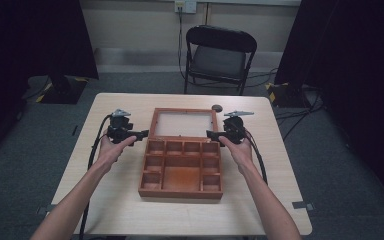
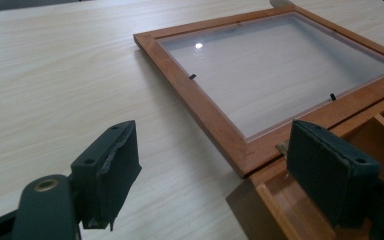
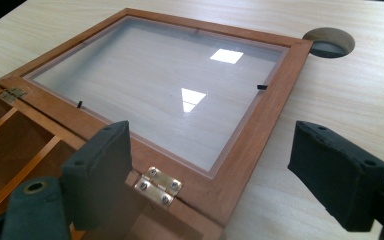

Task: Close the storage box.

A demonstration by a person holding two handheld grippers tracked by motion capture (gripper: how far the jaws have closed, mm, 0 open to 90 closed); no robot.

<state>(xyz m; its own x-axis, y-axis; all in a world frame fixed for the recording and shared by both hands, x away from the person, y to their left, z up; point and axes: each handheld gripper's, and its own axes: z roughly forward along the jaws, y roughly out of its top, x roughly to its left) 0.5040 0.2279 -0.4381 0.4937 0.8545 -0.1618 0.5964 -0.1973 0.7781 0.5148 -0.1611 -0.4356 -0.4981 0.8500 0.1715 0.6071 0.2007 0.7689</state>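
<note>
A brown wooden box [image 1: 181, 170] with several compartments lies open in the middle of the table. Its glass-paned lid [image 1: 183, 123] is laid back flat on the table behind it, joined by brass hinges [image 3: 159, 186]. My left gripper [image 1: 143, 134] hovers at the box's left hinge corner, open, with the lid corner [image 2: 240, 155] between its jaws but untouched. My right gripper [image 1: 210, 134] is at the right hinge corner, also open, jaws astride the lid's corner [image 3: 215, 200].
The light wooden table [image 1: 115, 200] has a round cable hole [image 1: 217, 107] behind the lid's right corner. A black folding chair [image 1: 219, 55] stands beyond the far edge. Cables trail from both grippers along the forearms.
</note>
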